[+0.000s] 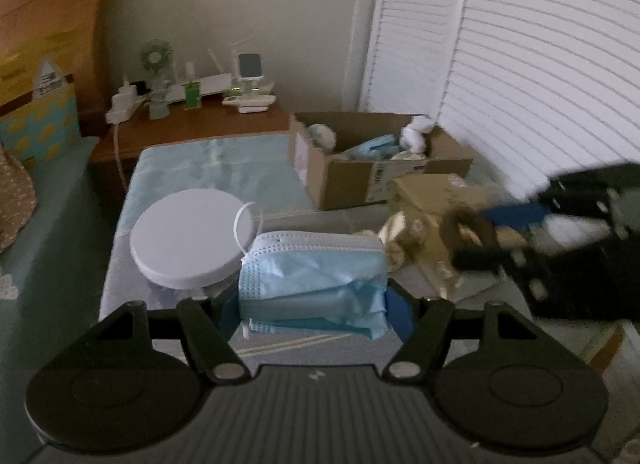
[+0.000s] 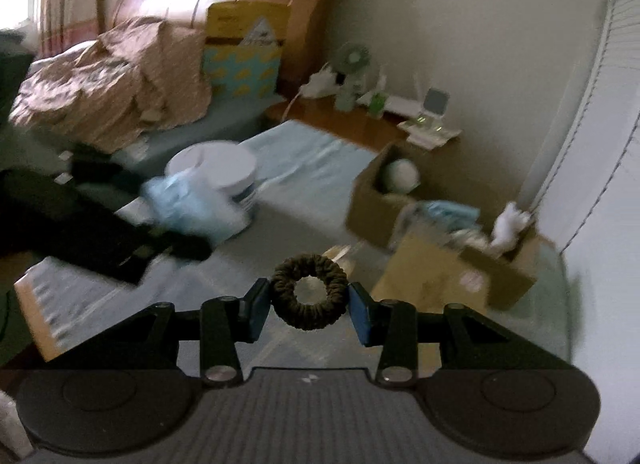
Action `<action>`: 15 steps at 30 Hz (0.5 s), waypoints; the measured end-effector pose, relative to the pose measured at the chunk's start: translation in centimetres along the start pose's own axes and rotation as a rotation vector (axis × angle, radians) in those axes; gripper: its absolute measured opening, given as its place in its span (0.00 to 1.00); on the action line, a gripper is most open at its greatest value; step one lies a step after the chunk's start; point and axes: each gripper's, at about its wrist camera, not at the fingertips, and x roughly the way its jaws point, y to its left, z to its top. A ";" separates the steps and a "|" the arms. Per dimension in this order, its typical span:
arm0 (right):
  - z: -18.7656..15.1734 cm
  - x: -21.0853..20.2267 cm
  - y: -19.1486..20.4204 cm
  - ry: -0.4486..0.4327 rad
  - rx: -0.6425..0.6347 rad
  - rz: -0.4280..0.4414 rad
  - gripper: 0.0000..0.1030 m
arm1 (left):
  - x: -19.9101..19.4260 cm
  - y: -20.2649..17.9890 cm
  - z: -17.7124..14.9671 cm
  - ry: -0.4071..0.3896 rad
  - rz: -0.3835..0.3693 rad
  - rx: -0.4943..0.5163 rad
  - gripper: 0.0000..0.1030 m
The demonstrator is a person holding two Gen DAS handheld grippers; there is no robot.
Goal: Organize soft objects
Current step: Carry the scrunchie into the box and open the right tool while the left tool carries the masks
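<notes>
My left gripper [image 1: 316, 306] is shut on a stack of light blue face masks [image 1: 316, 284], lifted above the bed. In the right wrist view the same masks [image 2: 188, 200] show blurred at the left. My right gripper [image 2: 308, 310] is shut on a dark brown hair scrunchie [image 2: 309, 291], its blue pads pressing both sides. The right gripper [image 1: 516, 232] appears blurred in the left wrist view, over crumpled tan cloth [image 1: 416, 224]. An open cardboard box [image 1: 352, 180] at the far right of the bed holds masks and white soft items; the box [image 2: 440, 260] also lies ahead of the right gripper.
A white round container [image 1: 192, 244] stands on the blue bedsheet [image 1: 224, 180]; this container [image 2: 224, 172] shows in the right wrist view too. A wooden nightstand [image 1: 200, 124] carries a small fan and gadgets. White shutters [image 1: 520, 64] close the right side. A rumpled quilt [image 2: 112, 76] lies at the left.
</notes>
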 end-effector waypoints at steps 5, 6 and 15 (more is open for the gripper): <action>1.9 1.3 -3.1 -0.021 0.010 -0.045 0.46 | 0.0 -0.3 0.2 -0.011 -0.020 0.006 0.68; 2.3 1.7 -3.7 -0.022 0.013 -0.051 0.46 | 0.0 -0.4 0.3 -0.014 -0.024 0.008 0.68; 5.4 6.2 -8.9 -0.022 0.024 -0.106 0.46 | 1.1 -0.7 0.5 0.013 -0.041 0.037 0.68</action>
